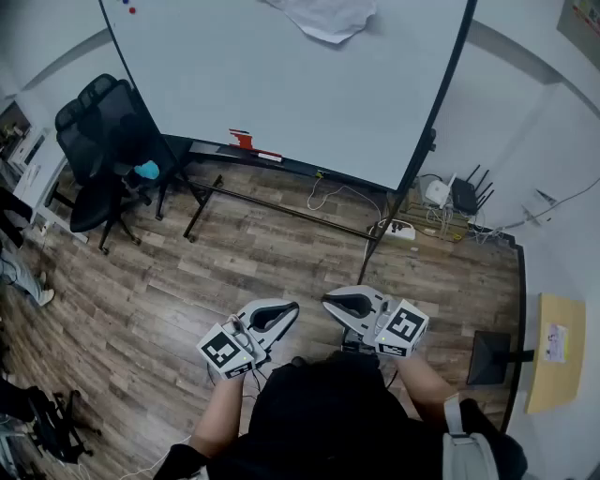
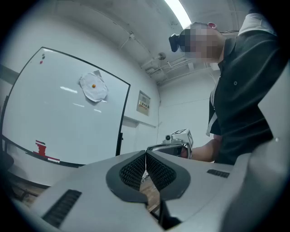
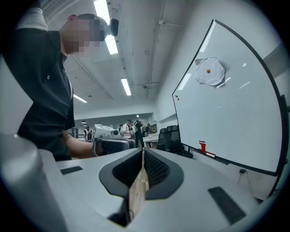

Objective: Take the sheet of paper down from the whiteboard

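Note:
A crumpled white sheet of paper [image 1: 323, 17] hangs high on the whiteboard [image 1: 281, 84], pinned by a small orange magnet [image 2: 94, 85]. The same sheet of paper [image 3: 210, 71] shows in the right gripper view, up on the whiteboard [image 3: 235, 118]. My left gripper [image 1: 292, 307] and right gripper [image 1: 328, 302] are held low in front of the person's body, far below the board, tips facing each other. Both are shut with nothing between the jaws. Each gripper sees the other: the right gripper [image 2: 156, 148] from the left, the left gripper [image 3: 131, 141] from the right.
A red eraser [image 1: 241, 140] lies on the board's tray. Black office chairs [image 1: 103, 150] stand at the left. The board's stand legs [image 1: 272, 206] cross the wood floor. A power strip and router [image 1: 441, 202] sit at the right wall. People [image 3: 129, 129] stand far off.

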